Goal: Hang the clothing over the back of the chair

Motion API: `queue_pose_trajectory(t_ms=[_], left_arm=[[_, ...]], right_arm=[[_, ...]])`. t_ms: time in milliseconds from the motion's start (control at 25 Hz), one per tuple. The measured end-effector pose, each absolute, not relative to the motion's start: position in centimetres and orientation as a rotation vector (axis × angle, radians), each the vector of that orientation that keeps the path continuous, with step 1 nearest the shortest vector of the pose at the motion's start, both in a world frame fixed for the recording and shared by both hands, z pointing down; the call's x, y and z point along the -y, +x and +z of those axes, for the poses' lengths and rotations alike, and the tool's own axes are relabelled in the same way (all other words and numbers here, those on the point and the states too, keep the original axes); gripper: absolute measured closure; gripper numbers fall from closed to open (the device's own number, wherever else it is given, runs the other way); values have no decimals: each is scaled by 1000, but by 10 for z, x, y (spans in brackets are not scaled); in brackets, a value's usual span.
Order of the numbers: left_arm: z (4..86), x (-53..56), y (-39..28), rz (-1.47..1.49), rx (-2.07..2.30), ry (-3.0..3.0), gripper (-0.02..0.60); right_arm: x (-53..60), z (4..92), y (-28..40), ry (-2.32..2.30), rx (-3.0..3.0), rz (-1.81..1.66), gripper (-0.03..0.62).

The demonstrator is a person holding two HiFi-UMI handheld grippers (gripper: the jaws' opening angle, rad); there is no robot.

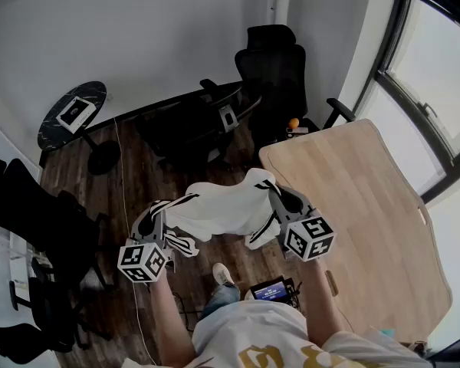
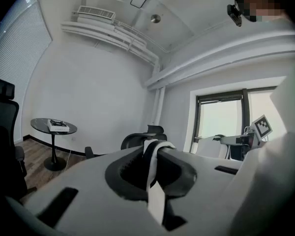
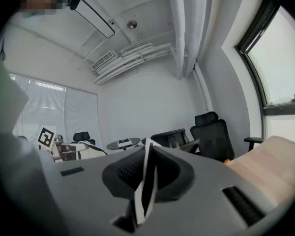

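A white cloth garment with black trim (image 1: 218,205) hung stretched in mid-air above the dark wood floor (image 1: 138,179), its 9 o'clock edge pinched tight in the left gripper (image 1: 161,209) and its 3 o'clock edge in the right gripper (image 1: 276,194). The carrying step appeared in hand; next, it likely needed lifting over the backrest of the black high-backed office chair (image 1: 274,71) at 12 o'clock.

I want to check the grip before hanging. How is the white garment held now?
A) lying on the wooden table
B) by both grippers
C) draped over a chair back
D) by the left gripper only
B: the left gripper and the right gripper each pinch one end of the white garment.
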State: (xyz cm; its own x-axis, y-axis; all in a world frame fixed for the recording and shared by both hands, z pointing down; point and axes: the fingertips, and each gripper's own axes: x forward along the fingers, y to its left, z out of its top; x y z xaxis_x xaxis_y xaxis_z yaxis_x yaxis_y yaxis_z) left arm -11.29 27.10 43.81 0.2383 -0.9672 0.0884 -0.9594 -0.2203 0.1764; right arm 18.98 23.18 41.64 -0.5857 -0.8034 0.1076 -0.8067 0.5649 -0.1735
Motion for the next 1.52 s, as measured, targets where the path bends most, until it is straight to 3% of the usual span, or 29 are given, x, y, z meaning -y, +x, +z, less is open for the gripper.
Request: queue_pose_trajectory(t_ms=[840, 1520], left_arm=[[433, -233, -108, -56, 1829, 2301, 552], [439, -10, -168, -111, 1676, 2368, 552]], right_arm=[[-193, 415, 192, 1346, 2824, 355, 566], [0, 420, 138, 1476, 2733, 402, 566]])
